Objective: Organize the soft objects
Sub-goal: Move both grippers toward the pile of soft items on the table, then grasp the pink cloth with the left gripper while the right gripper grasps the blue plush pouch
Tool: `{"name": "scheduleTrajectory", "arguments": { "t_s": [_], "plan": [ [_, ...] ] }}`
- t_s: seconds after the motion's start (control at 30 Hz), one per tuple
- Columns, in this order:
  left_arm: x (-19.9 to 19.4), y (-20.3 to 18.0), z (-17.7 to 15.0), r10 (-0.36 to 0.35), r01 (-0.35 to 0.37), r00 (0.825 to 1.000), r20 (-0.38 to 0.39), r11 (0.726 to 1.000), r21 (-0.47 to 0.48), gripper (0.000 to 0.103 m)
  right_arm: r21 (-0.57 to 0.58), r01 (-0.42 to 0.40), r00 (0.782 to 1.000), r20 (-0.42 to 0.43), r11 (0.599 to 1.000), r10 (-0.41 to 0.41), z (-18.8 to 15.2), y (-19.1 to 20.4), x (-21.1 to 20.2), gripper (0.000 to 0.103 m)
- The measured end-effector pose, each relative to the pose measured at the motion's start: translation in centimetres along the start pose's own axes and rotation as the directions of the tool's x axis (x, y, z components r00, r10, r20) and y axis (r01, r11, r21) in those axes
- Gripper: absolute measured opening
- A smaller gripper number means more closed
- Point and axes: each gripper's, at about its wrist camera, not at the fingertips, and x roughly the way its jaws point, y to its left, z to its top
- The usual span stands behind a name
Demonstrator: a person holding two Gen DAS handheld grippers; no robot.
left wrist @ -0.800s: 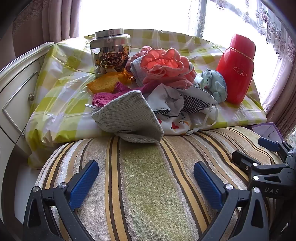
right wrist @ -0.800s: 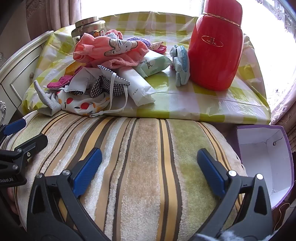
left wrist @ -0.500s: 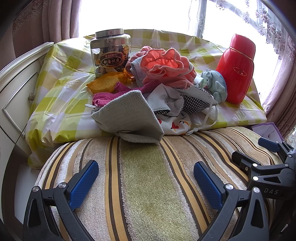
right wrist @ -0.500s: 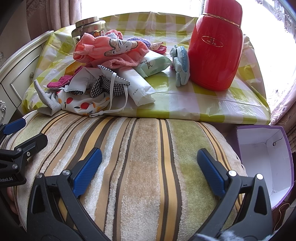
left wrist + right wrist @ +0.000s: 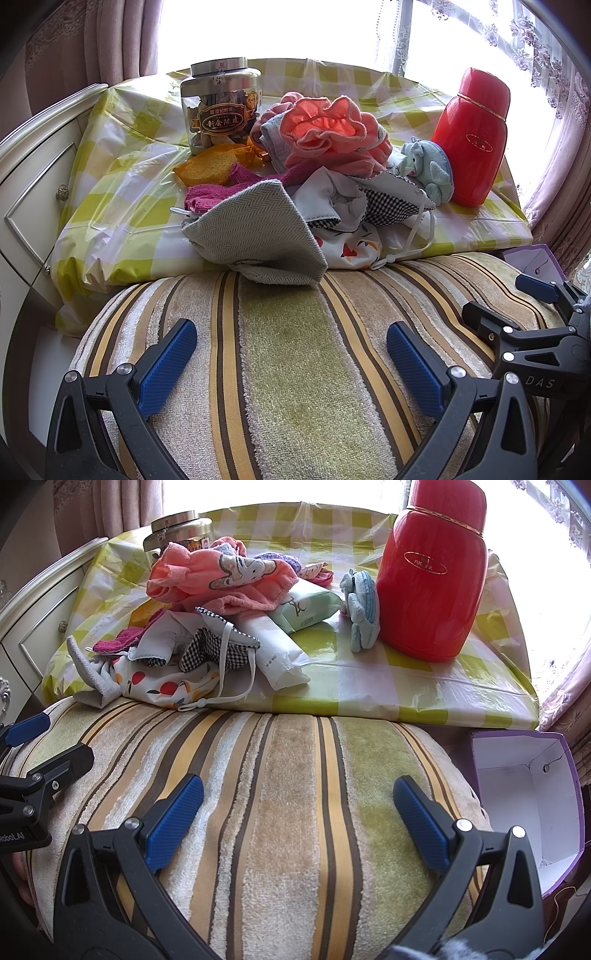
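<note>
Jaws of the left gripper [image 5: 291, 354] and right gripper [image 5: 298, 808] stand wide apart, holding nothing, above the striped terry cushion [image 5: 288, 812]. Beyond it, 1 pile of crumpled soft cloths [image 5: 314, 177] lies on the yellow-checked plastic tablecloth [image 5: 122, 192]

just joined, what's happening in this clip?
Nothing is being handled yet. Both the left gripper and right gripper hang open and empty over a striped cushion. Ahead, on the checked tablecloth, lies an unsorted pile: a pink towel, a grey cloth, a checked mask and a small blue plush toy beside a red flask. An open purple box sits at the right.
</note>
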Motion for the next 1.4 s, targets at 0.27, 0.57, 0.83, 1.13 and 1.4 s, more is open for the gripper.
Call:
{"name": "scheduleTrajectory", "arguments": {
  "t_s": [0.27,0.57,0.83,1.13,1.4],
  "plan": [
    [0.0,0.0,0.0,0.0,0.0,1.0,0.0,1.0,0.0,0.103,-0.001,-0.005,1.0,-0.01,1.0,0.005,0.1,-0.1,0.2,0.103],
    [-1.5,0.1,0.1,0.08,-0.079,0.995,0.068,0.997,-0.01,0.103,0.007,-0.092,0.989,-0.119,0.996,0.092,1.2,-1.2,0.5,0.103],
    [-3.1,2.8,2.8,0.055,-0.037,0.985,0.163,0.993,-0.109,0.103,-0.067,-0.178,0.984,-0.029,0.982,0.177,4.7,-2.2,0.4,0.103],
    [-2.9,3.1,7.2,0.028,-0.003,0.969,0.247,0.995,-0.103,0.102,-0.028,-0.114,0.99,0.077,0.993,0.116,10.0,-3.1,2.0,0.103],
    [-0.5,-1.2,12.4,-0.025,0.007,0.967,0.252,0.997,0.075,0.102,0.198,0.002,0.998,0.056,0.98,-0.013,12.4,-6.6,5.2,0.101]
  ]
}}
